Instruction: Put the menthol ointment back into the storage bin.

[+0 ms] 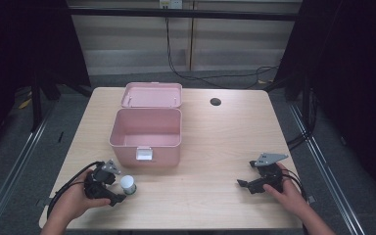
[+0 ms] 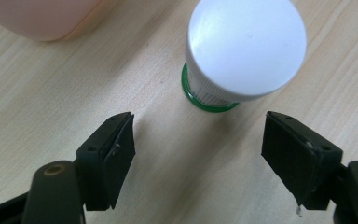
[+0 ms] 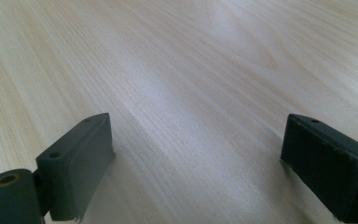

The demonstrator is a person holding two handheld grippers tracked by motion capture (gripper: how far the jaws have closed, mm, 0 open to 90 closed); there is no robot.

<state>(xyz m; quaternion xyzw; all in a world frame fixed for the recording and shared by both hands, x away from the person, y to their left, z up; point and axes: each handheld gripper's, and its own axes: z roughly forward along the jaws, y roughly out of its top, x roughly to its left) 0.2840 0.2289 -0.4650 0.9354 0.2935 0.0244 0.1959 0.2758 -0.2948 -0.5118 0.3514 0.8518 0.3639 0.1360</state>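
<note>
Right now: one bottle, two grippers with parted jaws, one pink box

Count of the handled item: one small bottle (image 1: 128, 185), white cap on top, green band at its base, standing upright on the table (image 1: 215, 147) near the front-left edge. It sits just in front of the pink box (image 1: 147, 134), off the box's front-left corner, apart from it. In the left gripper view the bottle (image 2: 242, 51) stands ahead of the jaw tips, not between them; bare wood lies between the two jaws.

Grippers: two. Left gripper (image 1: 116, 193) is held in the person's left hand (image 1: 73, 200), just beside the bottle on its left and front side. In the left gripper view, left gripper (image 2: 198, 149) has its jaws parted wider than the bottle's cap, nothing clamped, pads touching nothing. Whether a jaw brushes the bottle in the high view is too small to tell.

Right gripper (image 1: 247, 183) is held in the person's right hand (image 1: 289, 193) at the front-right of the table, well apart from the bottle and the box. In the right gripper view, right gripper (image 3: 196, 154) has its jaws wide apart with plain tabletop between them, holding nothing.

Box: one, lid (image 1: 152, 94) flipped open and lying back behind it, inside looks bare pink, one white latch (image 1: 144, 154) on the front wall.

Other: one dark round hole (image 1: 215, 102) in the tabletop toward the back right. One black cable (image 1: 66, 188) loops from the left gripper by the left hand. One grey three-cornered plate (image 1: 270, 158) tops the right gripper.
</note>
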